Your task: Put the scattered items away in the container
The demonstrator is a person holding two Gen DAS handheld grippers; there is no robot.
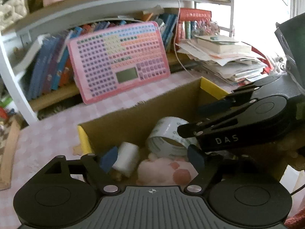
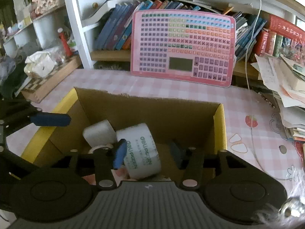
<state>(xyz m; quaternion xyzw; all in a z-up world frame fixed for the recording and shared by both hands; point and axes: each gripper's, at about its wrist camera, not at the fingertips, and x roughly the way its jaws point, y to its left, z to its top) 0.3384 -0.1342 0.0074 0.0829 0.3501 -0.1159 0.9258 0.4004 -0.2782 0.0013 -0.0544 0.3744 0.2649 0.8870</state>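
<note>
An open cardboard box (image 1: 131, 114) with yellow flaps stands on the pink checked table; it also shows in the right wrist view (image 2: 152, 112). Inside lie a roll of clear tape (image 1: 167, 137) (image 2: 143, 150), a white cylinder (image 1: 126, 158) (image 2: 99, 132) and a pink plush paw (image 1: 165, 168). My left gripper (image 1: 152, 160) hovers open over the box, empty. My right gripper (image 2: 148, 152) is open just above the tape roll, its fingers either side of it without clamping. The right gripper also appears in the left wrist view (image 1: 219, 131).
A pink button-board toy (image 2: 183, 47) leans on the bookshelf behind the box. Books fill the shelf (image 2: 114, 32). A stack of papers and books (image 1: 225, 59) sits at the right. A wooden tray (image 2: 47, 80) lies at the table's left.
</note>
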